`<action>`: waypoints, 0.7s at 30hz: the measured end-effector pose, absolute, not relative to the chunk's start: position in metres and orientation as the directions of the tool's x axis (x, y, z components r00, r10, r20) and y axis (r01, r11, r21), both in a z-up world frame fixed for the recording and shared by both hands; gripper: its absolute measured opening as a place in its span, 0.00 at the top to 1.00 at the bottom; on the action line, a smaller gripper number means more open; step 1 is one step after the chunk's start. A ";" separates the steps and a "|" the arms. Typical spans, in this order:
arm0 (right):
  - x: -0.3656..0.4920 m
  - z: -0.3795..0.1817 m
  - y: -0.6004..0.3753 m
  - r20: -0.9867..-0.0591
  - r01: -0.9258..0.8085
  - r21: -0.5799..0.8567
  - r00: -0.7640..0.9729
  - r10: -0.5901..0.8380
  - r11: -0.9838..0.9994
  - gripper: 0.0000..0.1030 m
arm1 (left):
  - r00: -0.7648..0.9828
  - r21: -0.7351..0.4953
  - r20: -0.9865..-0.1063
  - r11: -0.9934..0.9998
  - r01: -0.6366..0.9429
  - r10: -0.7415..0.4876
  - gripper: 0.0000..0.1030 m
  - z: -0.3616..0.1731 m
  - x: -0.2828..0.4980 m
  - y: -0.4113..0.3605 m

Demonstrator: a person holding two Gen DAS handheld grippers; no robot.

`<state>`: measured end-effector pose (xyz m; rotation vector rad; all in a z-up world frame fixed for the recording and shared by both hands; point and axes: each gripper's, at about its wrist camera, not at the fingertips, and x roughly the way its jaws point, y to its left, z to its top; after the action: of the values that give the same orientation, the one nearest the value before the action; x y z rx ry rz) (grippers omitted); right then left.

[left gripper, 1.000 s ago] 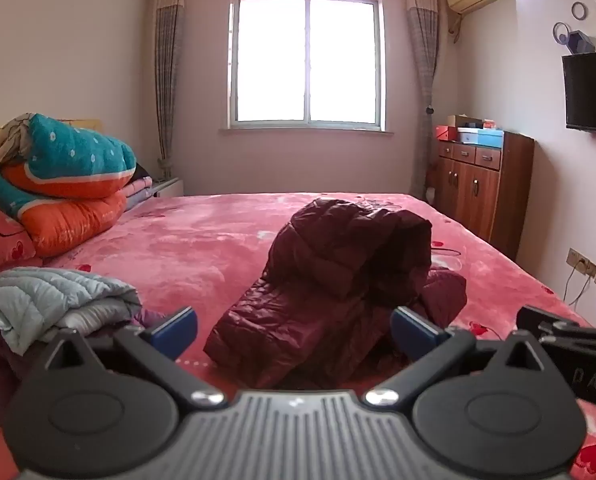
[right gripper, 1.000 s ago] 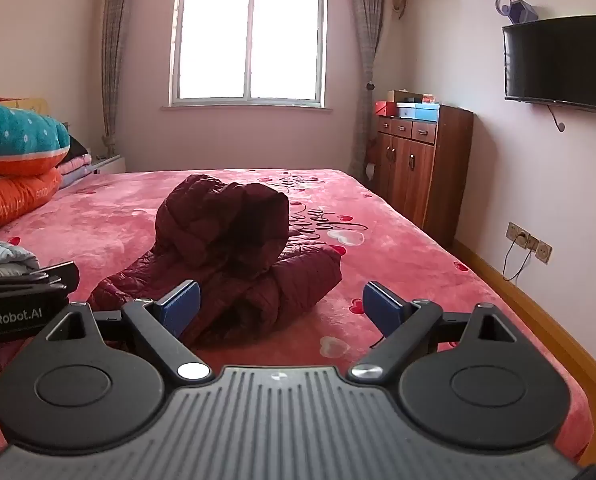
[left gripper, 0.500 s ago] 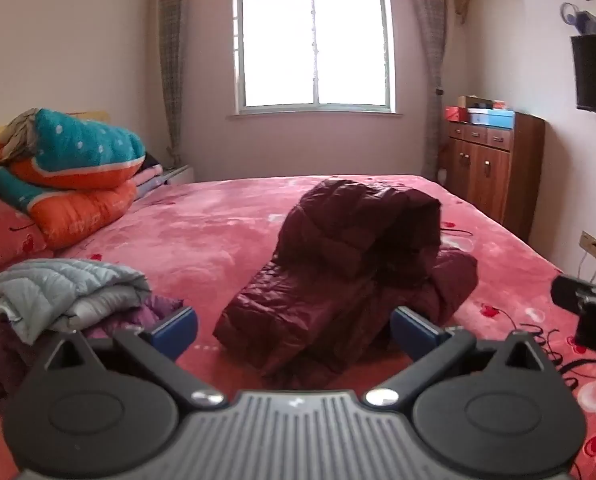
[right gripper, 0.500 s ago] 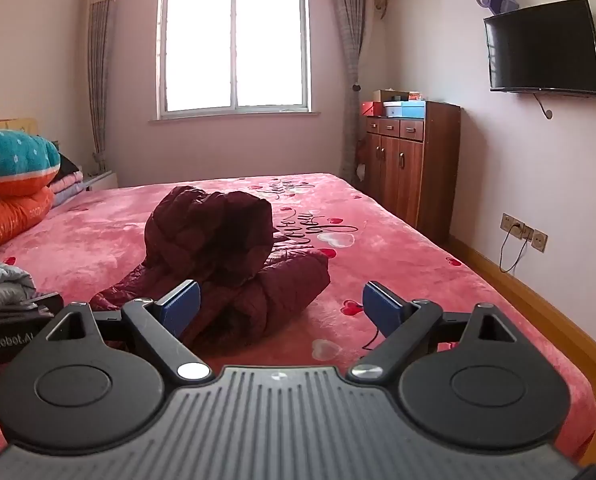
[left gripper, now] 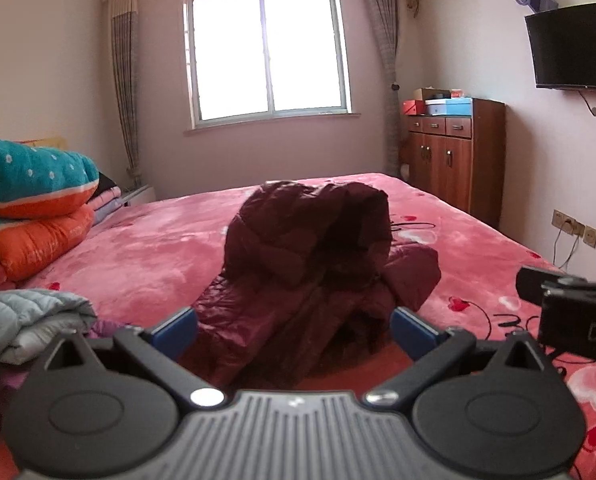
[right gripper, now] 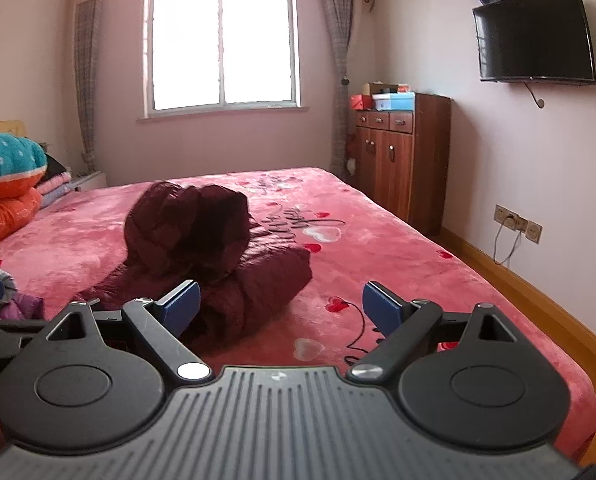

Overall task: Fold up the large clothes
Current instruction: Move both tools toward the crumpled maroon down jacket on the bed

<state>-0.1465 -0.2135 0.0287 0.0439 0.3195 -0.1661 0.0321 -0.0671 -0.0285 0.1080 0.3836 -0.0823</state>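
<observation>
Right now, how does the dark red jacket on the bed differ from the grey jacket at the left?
The dark red jacket lies mid-bed in a tall rumpled heap; the grey jacket sits lower, at the bed's near left edge. The dark red jacket rests on the pink blanket itself; the grey jacket lies on purple clothing. Both are quilted and puffy, and neither hand-held gripper is touching them.

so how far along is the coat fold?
Done: nothing that shows; the dark red coat lies bunched in a heap on the bed. In hand: nothing; the left gripper and right gripper are both open and empty, short of it. Left: spread it flat, then fold. Grey jacket sits crumpled at left.
</observation>
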 end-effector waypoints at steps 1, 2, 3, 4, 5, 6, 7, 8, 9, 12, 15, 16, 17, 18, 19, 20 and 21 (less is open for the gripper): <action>-0.143 0.026 -0.216 -0.319 0.174 0.025 0.935 -0.157 0.984 0.00 | 0.921 0.081 -0.383 0.990 0.111 -0.072 0.01 -0.032 0.038 -0.068; -0.137 0.023 -0.218 -0.324 0.179 0.032 0.933 -0.159 0.983 0.00 | 0.918 0.077 -0.388 0.990 0.116 -0.078 0.01 -0.036 0.043 -0.070; -0.134 0.020 -0.218 -0.328 0.182 0.035 0.931 -0.160 0.983 0.00 | 0.917 0.079 -0.392 0.990 0.119 -0.079 0.01 -0.039 0.048 -0.071; -0.127 0.016 -0.218 -0.334 0.187 0.034 0.928 -0.165 0.982 0.00 | 0.916 0.086 -0.393 0.989 0.124 -0.080 0.01 -0.042 0.053 -0.072; -0.124 0.013 -0.218 -0.337 0.192 0.034 0.926 -0.170 0.981 0.00 | 0.917 0.096 -0.390 0.987 0.127 -0.080 0.01 -0.045 0.056 -0.073; -0.117 0.009 -0.218 -0.342 0.193 0.035 0.924 -0.170 0.981 0.00 | 0.918 0.104 -0.389 0.986 0.128 -0.078 0.01 -0.048 0.061 -0.074; -0.116 0.004 -0.223 -0.340 0.187 0.040 0.926 -0.163 0.981 0.00 | 0.917 0.111 -0.394 0.986 0.124 -0.071 0.01 -0.051 0.067 -0.074; -0.114 0.000 -0.225 -0.341 0.183 0.045 0.927 -0.157 0.982 0.00 | 0.913 0.113 -0.404 0.986 0.119 -0.064 0.01 -0.053 0.075 -0.072; -0.110 -0.004 -0.227 -0.343 0.182 0.045 0.926 -0.156 0.982 0.00 | 0.908 0.110 -0.416 0.988 0.111 -0.055 0.01 -0.056 0.082 -0.071; -0.094 -0.014 -0.226 -0.367 0.165 0.046 0.920 -0.137 0.985 0.00 | 0.899 0.094 -0.434 0.991 0.097 -0.047 0.01 -0.064 0.100 -0.064; -0.075 -0.026 -0.223 -0.372 0.149 0.057 0.921 -0.118 0.987 0.00 | 0.888 0.106 -0.458 0.990 0.092 -0.033 0.04 -0.074 0.118 -0.058; -0.070 -0.030 -0.222 -0.373 0.143 0.059 0.921 -0.112 0.988 0.00 | 0.884 0.102 -0.467 0.991 0.085 -0.027 0.08 -0.077 0.124 -0.055; -0.066 -0.032 -0.222 -0.370 0.138 0.058 0.923 -0.107 0.989 0.00 | 0.881 0.096 -0.473 0.992 0.079 -0.024 0.11 -0.079 0.130 -0.053; -0.064 -0.033 -0.220 -0.366 0.133 0.053 0.925 -0.105 0.990 0.00 | 0.878 0.091 -0.479 0.993 0.072 -0.020 0.12 -0.082 0.135 -0.050; -0.060 -0.036 -0.219 -0.361 0.131 0.045 0.927 -0.106 0.990 0.00 | 0.875 0.088 -0.484 0.994 0.068 -0.017 0.14 -0.084 0.140 -0.048; -0.055 -0.037 -0.218 -0.359 0.129 0.042 0.927 -0.106 0.991 0.00 | 0.872 0.088 -0.489 0.994 0.065 -0.013 0.14 -0.086 0.145 -0.047; -0.051 -0.039 -0.218 -0.359 0.124 0.041 0.928 -0.101 0.991 0.00 | 0.871 0.091 -0.491 0.994 0.061 -0.008 0.14 -0.089 0.149 -0.045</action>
<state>-0.0508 -0.2176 -0.0391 0.0638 0.3644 -0.1154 0.1488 -0.0453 -0.0886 0.1051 0.5123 -0.0358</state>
